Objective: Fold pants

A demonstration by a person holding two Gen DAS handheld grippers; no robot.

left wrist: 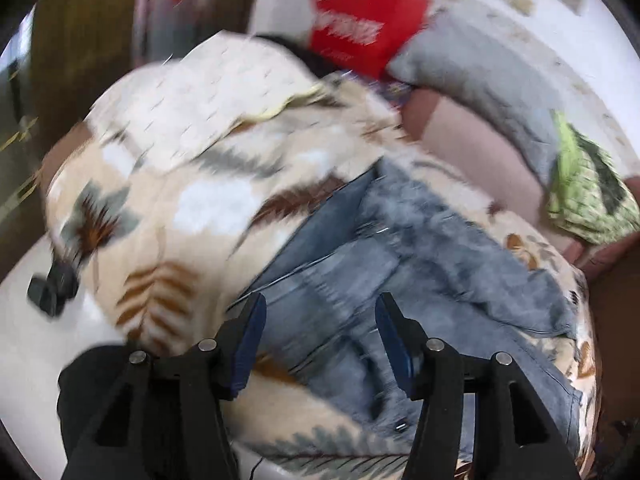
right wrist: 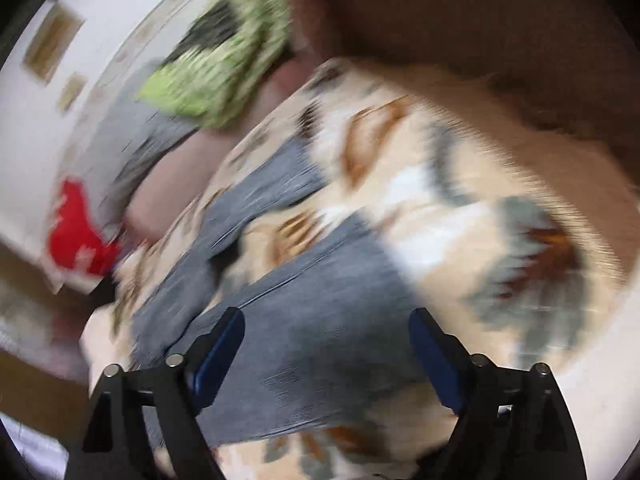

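Observation:
Blue jeans (left wrist: 360,264) lie crumpled on a cream bedspread (left wrist: 168,184) with a leaf print. In the left wrist view my left gripper (left wrist: 320,304) hovers over the jeans' waist end, jaws apart with nothing between the blue pads. The right wrist view is badly blurred: the jeans (right wrist: 312,304) stretch away as two grey-blue legs across the bedspread (right wrist: 460,184). My right gripper (right wrist: 326,320) hangs above them with its jaws spread wide and nothing held.
A red bag (left wrist: 360,24), a grey pillow (left wrist: 480,76) and a green patterned cloth (left wrist: 588,192) lie at the far side by the white wall. A small black object (left wrist: 52,284) sits at the bed's left edge. Dark cloth (left wrist: 92,392) is by the left fingers.

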